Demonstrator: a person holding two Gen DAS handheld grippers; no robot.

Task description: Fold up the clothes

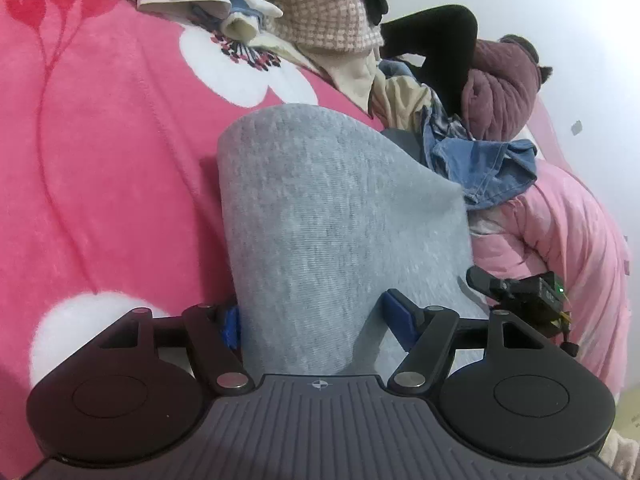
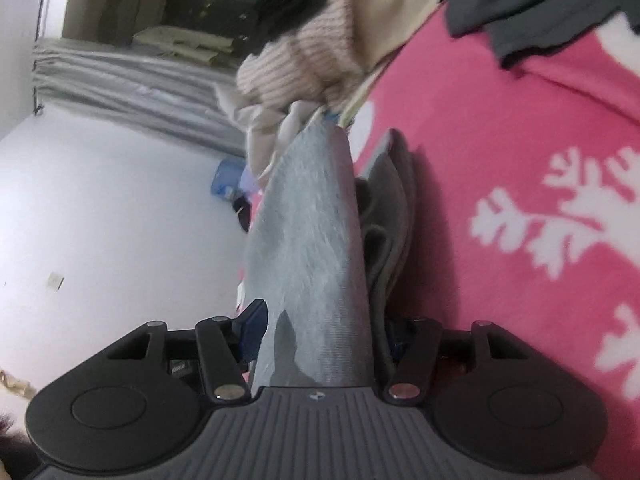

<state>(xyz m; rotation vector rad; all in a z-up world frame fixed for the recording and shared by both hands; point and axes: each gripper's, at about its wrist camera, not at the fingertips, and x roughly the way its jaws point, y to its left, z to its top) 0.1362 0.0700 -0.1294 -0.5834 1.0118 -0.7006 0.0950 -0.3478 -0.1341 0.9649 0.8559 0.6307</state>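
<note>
Both my left tongs (image 1: 316, 326) and right tongs (image 2: 320, 330) grip the soft grey knit garment (image 1: 340, 216), lifted over the pink floral bed blanket (image 1: 100, 160). Its far end could snag the crumpled clothes heap (image 1: 400, 80) near the bed's far edge, spoiling the fold.

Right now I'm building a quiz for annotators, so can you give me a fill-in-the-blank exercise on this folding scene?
1. Both grippers hold a garment whose colour is ____.
2. The blanket under the clothes is pink with white ____.
3. The denim piece in the clothes pile is coloured ____.
4. In the left wrist view, the left gripper has fabric between its two ____ fingers.

Missing words: grey; flowers; blue; blue
</note>
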